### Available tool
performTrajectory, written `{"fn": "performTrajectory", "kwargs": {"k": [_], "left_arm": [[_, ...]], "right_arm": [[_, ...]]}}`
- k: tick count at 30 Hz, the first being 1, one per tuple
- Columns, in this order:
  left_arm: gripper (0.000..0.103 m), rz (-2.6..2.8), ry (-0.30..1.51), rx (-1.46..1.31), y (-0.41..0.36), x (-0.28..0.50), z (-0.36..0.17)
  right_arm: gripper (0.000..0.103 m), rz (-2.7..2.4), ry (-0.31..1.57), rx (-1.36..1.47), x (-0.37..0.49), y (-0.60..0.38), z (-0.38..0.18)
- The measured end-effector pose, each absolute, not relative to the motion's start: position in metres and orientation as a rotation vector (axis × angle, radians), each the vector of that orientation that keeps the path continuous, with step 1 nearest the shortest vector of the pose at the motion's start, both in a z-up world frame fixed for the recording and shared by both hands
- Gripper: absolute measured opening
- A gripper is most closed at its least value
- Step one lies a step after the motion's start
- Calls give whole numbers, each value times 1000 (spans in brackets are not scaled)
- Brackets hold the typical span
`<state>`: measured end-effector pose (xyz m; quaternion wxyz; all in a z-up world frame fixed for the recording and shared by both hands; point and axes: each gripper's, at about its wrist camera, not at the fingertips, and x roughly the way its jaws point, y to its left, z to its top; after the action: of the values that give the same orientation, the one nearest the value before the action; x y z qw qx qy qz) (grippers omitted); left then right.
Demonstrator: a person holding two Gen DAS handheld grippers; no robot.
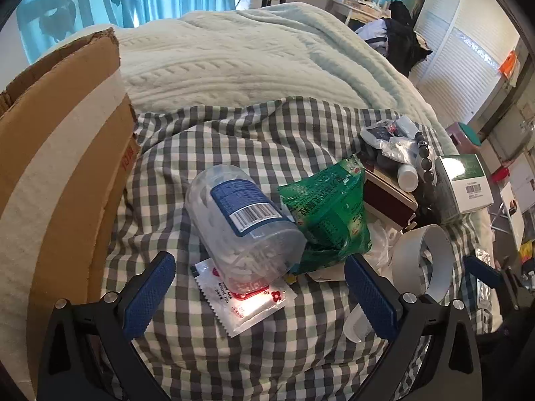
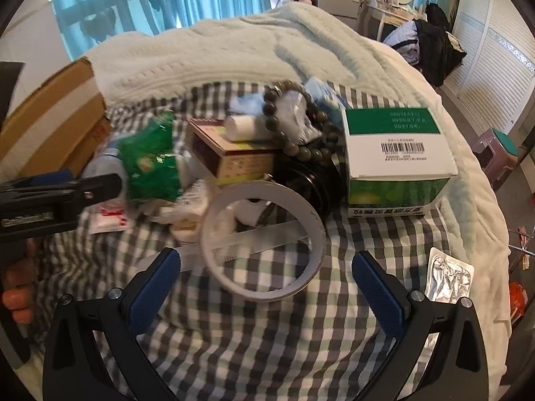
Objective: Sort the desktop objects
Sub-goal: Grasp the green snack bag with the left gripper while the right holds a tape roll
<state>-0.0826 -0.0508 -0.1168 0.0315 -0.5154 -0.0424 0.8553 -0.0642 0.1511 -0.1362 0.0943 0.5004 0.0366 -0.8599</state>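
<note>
Left wrist view: the left gripper [image 1: 259, 285] is presented with its jaws spread wide and nothing grasped, angled down over a checked cloth [image 1: 234, 344] spread on a bed. Between and just beyond the blue pads [image 1: 150, 295] a clear plastic jar [image 1: 239, 222] with a blue barcode label is seen lying on its side, its base resting on a white sachet [image 1: 247, 304] printed in red. A green snack bag [image 1: 329, 210] is positioned against the jar's right side. A roll of white tape [image 1: 423, 260] stands on edge further right, and a white and green medicine box [image 1: 463, 183] is located behind it. A cardboard box [image 1: 63, 153] is placed at the left edge, and a pale knitted blanket [image 1: 240, 56] covers the bed beyond. Right wrist view: the right gripper [image 2: 265, 285] is likewise released and empty. The tape roll [image 2: 264, 237] lies just ahead of its pads, over a clear ruler [image 2: 254, 239]. Behind the roll are stacked a brown carton [image 2: 234, 157], a small white bottle [image 2: 242, 127] and a beaded bracelet [image 2: 301, 133], with the medicine box [image 2: 398, 157] to their right. A foil blister pack [image 2: 449, 275] lies beside the right finger. The left gripper [image 2: 58, 193] is visible at the left edge of this view, held by a hand [image 2: 18, 287].
</note>
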Motion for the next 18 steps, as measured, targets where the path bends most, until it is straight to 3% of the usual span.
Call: {"fn": "performTrajectory", "kwargs": {"k": [11,14,18], "left_arm": [[103,2631,-101,-1494,-29,-93,-114],[103,2644,-52,-1446,-24,-100,-113],[103,2635,-4,-1399,-20,-111,-113]], "right_arm": [[102,-2464,-35,1559,-91,159,-159],[85,-2432,-93,1534,-84,161,-157],[85,-2447,-72,1521,-78,162,-154]]}}
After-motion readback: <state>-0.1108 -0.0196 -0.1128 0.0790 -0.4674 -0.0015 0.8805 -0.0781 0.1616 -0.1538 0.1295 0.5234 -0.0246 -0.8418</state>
